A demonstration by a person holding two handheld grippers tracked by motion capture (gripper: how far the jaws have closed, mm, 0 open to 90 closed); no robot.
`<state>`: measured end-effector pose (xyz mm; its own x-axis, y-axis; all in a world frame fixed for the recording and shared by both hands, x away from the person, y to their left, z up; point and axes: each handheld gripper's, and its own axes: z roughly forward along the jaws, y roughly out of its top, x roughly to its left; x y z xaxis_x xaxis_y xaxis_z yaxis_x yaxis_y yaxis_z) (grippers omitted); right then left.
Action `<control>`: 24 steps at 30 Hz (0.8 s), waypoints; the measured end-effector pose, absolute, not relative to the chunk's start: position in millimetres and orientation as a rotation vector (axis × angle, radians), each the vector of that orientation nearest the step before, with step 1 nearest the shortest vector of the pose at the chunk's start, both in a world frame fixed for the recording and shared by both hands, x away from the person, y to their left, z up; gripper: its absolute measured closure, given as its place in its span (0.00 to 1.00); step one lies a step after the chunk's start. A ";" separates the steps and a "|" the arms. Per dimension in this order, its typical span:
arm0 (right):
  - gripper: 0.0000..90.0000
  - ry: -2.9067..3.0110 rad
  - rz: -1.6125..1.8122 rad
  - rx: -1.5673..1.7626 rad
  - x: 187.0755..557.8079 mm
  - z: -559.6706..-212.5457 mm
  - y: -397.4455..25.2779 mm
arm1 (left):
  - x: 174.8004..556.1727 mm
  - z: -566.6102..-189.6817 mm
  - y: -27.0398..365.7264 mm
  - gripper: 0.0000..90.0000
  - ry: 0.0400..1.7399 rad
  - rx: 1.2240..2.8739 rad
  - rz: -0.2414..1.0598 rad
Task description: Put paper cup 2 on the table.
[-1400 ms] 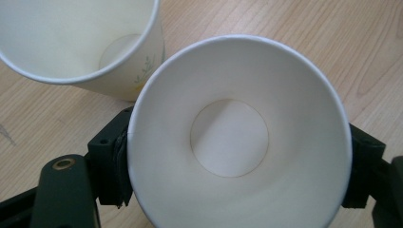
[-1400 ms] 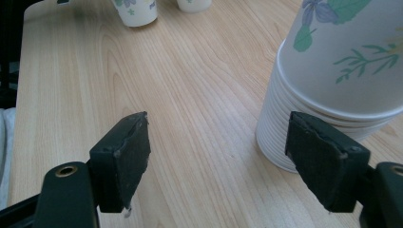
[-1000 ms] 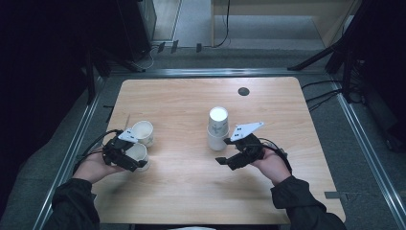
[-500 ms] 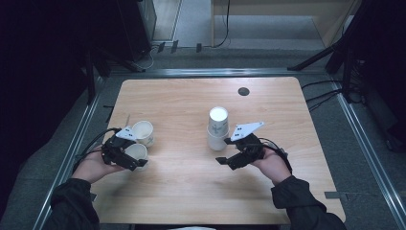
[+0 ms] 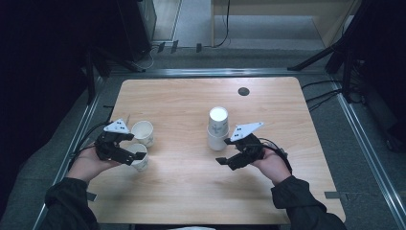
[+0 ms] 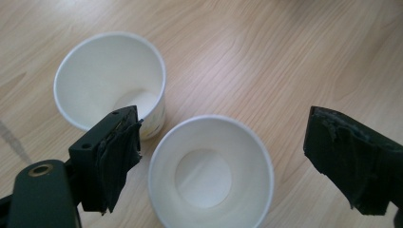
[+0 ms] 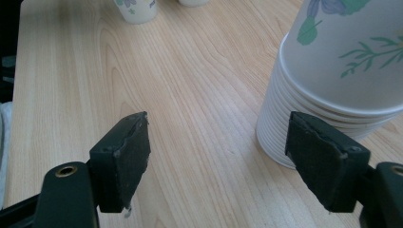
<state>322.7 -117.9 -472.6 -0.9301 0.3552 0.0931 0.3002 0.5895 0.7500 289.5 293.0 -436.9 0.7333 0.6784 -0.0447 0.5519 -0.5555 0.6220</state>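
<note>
While the high view looks down on the wooden tabletop, the left gripper sits at the lower left of the frame, its jaws spread around the near paper cup, with the second cup just beyond it, the two close together. Right of centre stands the inverted cup stack, and the right gripper waits just beside its base, jaws apart, gripping nothing. Over to the left gripper view: the near paper cup stands upright at lower centre, mouth open, squarely between the two wide-open jaws, neither pad touching it; the second cup is at upper left, partly behind the left jaw. Now the right gripper view: jaws wide apart with bare tabletop between them, the cup stack rising at the right of the frame, close behind the right-hand jaw, contact impossible to judge. Two cups peek in at the top edge.
</note>
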 end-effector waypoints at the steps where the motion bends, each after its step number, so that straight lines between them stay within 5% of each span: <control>1: 0.26 2.741 1.273 0.568 322.8 -472.8 -117.9 | 289.2 -434.7 290.8 0.14 0.918 2.304 0.260; 24: 0.26 2.716 1.257 0.627 310.2 -476.1 -134.9 | 303.4 -428.1 225.4 0.15 0.796 2.293 0.112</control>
<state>310.2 -134.9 -476.1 -0.9126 0.3978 0.0938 0.3290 0.5787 0.7462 303.4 225.4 -428.1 0.8078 0.5731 -0.1377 0.5129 -0.5684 0.6433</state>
